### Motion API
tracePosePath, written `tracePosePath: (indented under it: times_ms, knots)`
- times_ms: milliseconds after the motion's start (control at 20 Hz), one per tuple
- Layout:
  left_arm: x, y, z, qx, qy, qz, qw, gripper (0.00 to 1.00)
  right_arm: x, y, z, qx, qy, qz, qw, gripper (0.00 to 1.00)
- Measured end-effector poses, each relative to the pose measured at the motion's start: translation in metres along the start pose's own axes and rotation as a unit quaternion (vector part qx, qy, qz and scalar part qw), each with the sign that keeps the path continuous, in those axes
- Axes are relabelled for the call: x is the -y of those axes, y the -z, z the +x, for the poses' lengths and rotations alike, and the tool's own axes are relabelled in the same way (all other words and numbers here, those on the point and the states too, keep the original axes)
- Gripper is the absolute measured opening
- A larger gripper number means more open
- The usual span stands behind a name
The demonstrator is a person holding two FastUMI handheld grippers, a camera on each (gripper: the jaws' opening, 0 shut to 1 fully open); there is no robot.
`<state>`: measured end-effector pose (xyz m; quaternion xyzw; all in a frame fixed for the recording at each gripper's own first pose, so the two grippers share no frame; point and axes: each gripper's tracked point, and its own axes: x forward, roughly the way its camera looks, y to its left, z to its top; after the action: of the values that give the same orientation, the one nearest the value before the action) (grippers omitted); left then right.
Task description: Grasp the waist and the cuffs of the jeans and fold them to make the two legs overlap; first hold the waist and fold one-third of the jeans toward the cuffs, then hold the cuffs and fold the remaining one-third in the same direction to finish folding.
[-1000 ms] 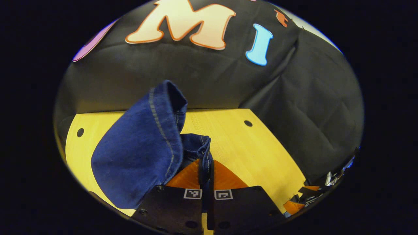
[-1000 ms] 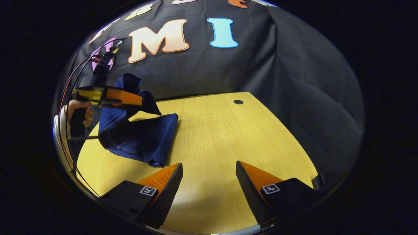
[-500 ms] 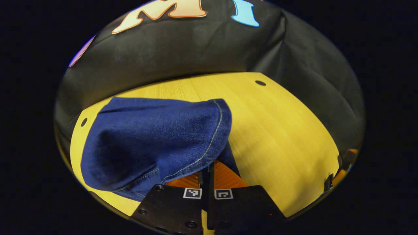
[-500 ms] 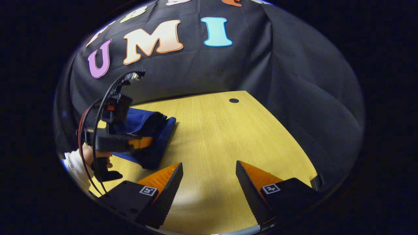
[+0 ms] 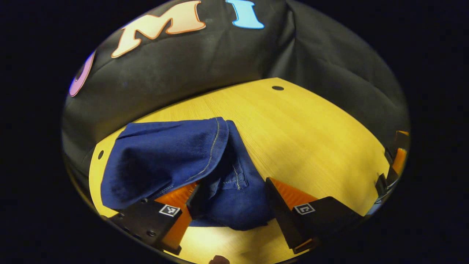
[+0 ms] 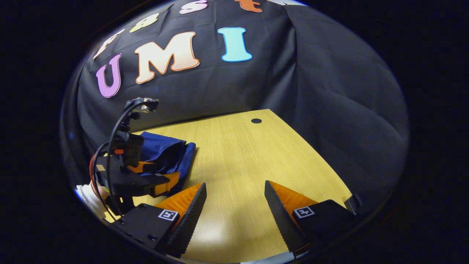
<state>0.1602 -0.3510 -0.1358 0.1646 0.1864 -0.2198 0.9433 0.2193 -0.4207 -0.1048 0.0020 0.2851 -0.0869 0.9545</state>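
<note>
A folded bundle of dark blue jeans [image 5: 172, 161] is seen lying on the yellow wooden table [image 5: 311, 139], with the left gripper [image 5: 231, 194] set over its near edge. The jaws of that gripper are spread wide and nothing is gripped; the denim's near layers lie loosely between the two fingers, with a stitched hem curving across the top of the bundle just beyond them. The right gripper [image 6: 234, 205] is held well apart from the jeans, over bare table to the bundle's right, its jaws likewise parted wide and empty. In the right gripper view, the bundle [image 6: 165, 154] is shown at the table's far left, with the left gripper [image 6: 154, 179] and its cables at the near side of it.

The fold is judged to be at or close to its end, the jeans appearing stacked in layers. The risk from here is thought to lie in the withdrawal: with cloth resting between the open fingers, a finger drawn back too low or at an angle could catch the top layer and drag it off the stack, undoing the fold. The rounded upper flap, which looks puffed rather than pressed flat, could also slump or roll open if nudged. Whether the layers beneath are squarely aligned cannot be told.
</note>
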Motion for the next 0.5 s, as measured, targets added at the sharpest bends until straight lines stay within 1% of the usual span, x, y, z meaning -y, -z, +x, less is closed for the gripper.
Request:
tracePosePath:
  times_ms: [150, 200, 250, 300, 350, 400, 450, 500]
  knots:
    - [-0.008, -0.015, -0.05, 0.044, 0.014, -0.026, 0.999, 0.96, -0.008, -0.004, -0.004, 0.014, 0.001, 0.008, 1.0, 0.95]
    - [-0.017, -0.02, -0.071, 0.062, 0.008, -0.037, 0.997, 0.96, -0.011, -0.007, -0.005, 0.021, 0.0, 0.011, 1.0, 0.99]
    - [-0.033, -0.022, -0.092, 0.074, -0.006, -0.053, 0.996, 0.96, -0.015, -0.009, -0.005, 0.028, -0.001, 0.015, 0.999, 0.95]
    - [-0.049, -0.021, -0.113, 0.081, -0.024, -0.077, 0.993, 0.96, -0.022, -0.012, -0.005, 0.034, -0.004, 0.019, 0.999, 0.99]
    - [-0.066, -0.019, -0.136, 0.088, -0.038, -0.106, 0.99, 0.96, -0.029, -0.015, -0.006, 0.041, -0.01, 0.025, 0.999, 0.99]
    - [-0.083, -0.018, -0.156, 0.1, -0.052, -0.137, 0.984, 0.96, -0.038, -0.018, -0.008, 0.048, -0.019, 0.031, 0.998, 0.94]
    - [-0.103, -0.024, -0.18, 0.133, -0.064, -0.164, 0.975, 0.96, -0.048, -0.023, -0.008, 0.058, -0.03, 0.036, 0.997, 0.99]
    - [-0.124, -0.03, -0.204, 0.17, -0.081, -0.181, 0.965, 0.96, -0.058, -0.028, -0.008, 0.073, -0.041, 0.041, 0.996, 0.99]
